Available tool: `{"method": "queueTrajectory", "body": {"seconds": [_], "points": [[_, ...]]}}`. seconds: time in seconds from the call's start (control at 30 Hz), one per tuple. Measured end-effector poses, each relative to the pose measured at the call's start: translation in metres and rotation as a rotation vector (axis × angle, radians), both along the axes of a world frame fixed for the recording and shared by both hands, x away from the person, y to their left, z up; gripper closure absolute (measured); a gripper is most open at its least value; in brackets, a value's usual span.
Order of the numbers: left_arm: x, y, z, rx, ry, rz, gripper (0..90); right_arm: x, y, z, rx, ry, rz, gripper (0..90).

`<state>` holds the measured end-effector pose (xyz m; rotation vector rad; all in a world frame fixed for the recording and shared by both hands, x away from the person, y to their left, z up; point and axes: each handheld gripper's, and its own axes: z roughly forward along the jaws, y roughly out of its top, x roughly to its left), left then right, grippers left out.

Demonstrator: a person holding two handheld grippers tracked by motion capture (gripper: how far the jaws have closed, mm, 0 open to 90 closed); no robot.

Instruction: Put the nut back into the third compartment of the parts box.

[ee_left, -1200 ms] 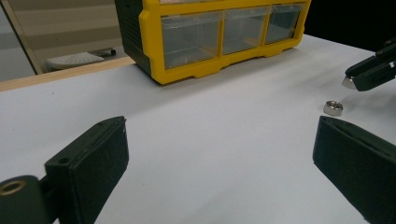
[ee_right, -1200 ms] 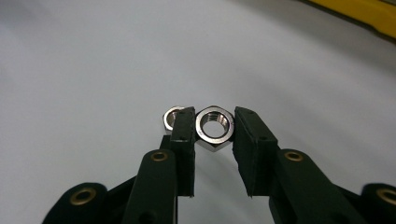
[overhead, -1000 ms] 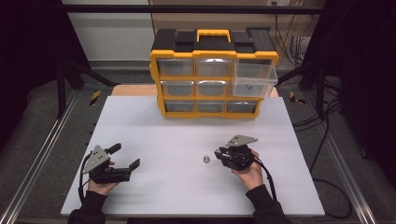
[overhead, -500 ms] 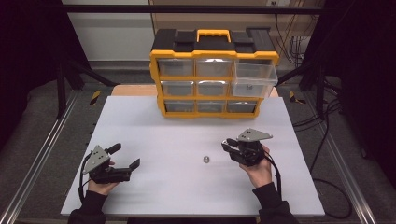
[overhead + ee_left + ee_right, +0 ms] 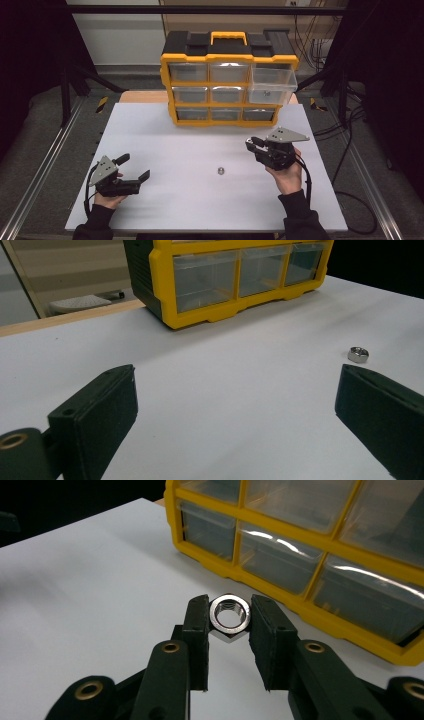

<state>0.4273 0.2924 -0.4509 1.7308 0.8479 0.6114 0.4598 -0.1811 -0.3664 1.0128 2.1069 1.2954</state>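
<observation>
A shiny steel hex nut [image 5: 229,616] is pinched between the two black jaws of my right gripper [image 5: 229,625], held above the white table. From above, that right gripper [image 5: 254,144] sits right of centre, in front of the yellow drawer organizer [image 5: 227,80]. A second hex nut [image 5: 220,171] lies loose on the table, also seen as the small nut [image 5: 358,354] past my left gripper's far jaw. My left gripper [image 5: 132,167] rests at the near left with its jaws wide apart and nothing between them.
The organizer's top-right clear drawer [image 5: 272,85] is pulled out, with a small item inside. The white table [image 5: 165,135] is bare between the grippers and the organizer. Metal rails and cables run along both sides.
My right gripper has lifted and moved away from the loose nut toward the organizer, carrying its nut. The left gripper has stayed put.
</observation>
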Motion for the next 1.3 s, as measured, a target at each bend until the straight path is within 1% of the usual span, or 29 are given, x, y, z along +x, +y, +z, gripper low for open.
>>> {"method": "queueTrajectory", "body": {"seconds": [0.07,0.1,0.13,0.17,0.37,0.4,0.43,0.57,0.6,0.63,0.83,0.87,0.9,0.93,1.0,1.03,1.07,1.13,1.23,1.27,1.3], "points": [[0.000,0.000,0.000,0.000,0.000,0.000,3.4,0.000,-0.002,0.006,0.001,-0.009,-0.001,70.3],[0.000,0.000,0.000,0.002,-0.001,-0.001,3.4,-0.001,-0.003,0.012,0.003,-0.019,-0.005,70.3],[0.000,0.000,0.000,0.002,-0.001,-0.001,3.4,-0.001,-0.004,0.016,0.006,-0.024,-0.008,70.3],[0.000,0.000,0.000,0.002,-0.001,-0.001,3.4,-0.001,-0.004,0.016,0.006,-0.024,-0.008,70.3],[0.000,0.000,0.000,-0.001,0.000,0.001,3.4,-0.002,-0.006,0.033,0.003,-0.052,-0.016,70.3],[0.000,0.000,0.000,0.000,0.000,0.001,3.4,-0.002,-0.007,0.039,0.003,-0.061,-0.016,70.3],[0.000,0.000,0.000,0.000,0.000,0.001,3.4,-0.002,-0.007,0.039,0.003,-0.061,-0.016,70.3],[0.000,0.000,0.000,0.000,0.000,0.002,3.4,-0.003,-0.008,0.050,0.004,-0.080,-0.022,70.3],[0.000,0.000,0.000,0.000,0.000,0.002,3.4,-0.003,-0.008,0.055,0.005,-0.089,-0.025,70.2],[0.000,0.000,0.000,0.000,-0.001,0.002,3.4,-0.003,-0.008,0.055,0.005,-0.089,-0.025,70.2],[0.000,0.001,0.000,-0.001,0.000,0.003,3.4,-0.002,-0.013,0.071,0.016,-0.115,-0.042,70.3],[0.000,0.001,0.000,-0.002,0.000,0.003,3.4,-0.002,-0.015,0.077,0.020,-0.127,-0.049,70.2],[0.000,0.001,0.000,-0.002,0.000,0.003,3.4,-0.002,-0.015,0.080,0.024,-0.130,-0.052,70.3],[0.000,0.001,0.000,-0.002,0.000,0.004,3.4,-0.002,-0.015,0.080,0.024,-0.130,-0.052,70.3],[0.000,0.001,0.000,-0.002,0.001,0.004,3.4,-0.001,-0.017,0.089,0.018,-0.144,-0.060,70.2],[0.000,0.001,0.000,-0.002,0.001,0.004,3.4,-0.001,-0.017,0.089,0.018,-0.144,-0.060,70.2],[0.000,0.001,0.000,-0.001,0.001,0.004,3.4,-0.001,-0.018,0.095,0.018,-0.152,-0.065,70.3],[0.000,0.001,0.000,-0.001,0.001,0.004,3.4,-0.001,-0.018,0.098,0.018,-0.156,-0.068,70.2],[0.000,0.001,0.000,-0.002,0.000,0.004,3.4,0.001,-0.021,0.107,0.023,-0.171,-0.080,70.2],[0.000,0.001,0.000,-0.002,0.001,0.004,3.4,0.002,-0.023,0.113,0.035,-0.178,-0.091,70.2],[0.000,0.001,0.000,-0.002,0.000,0.004,3.4,0.002,-0.023,0.115,0.035,-0.180,-0.094,70.2]]}}
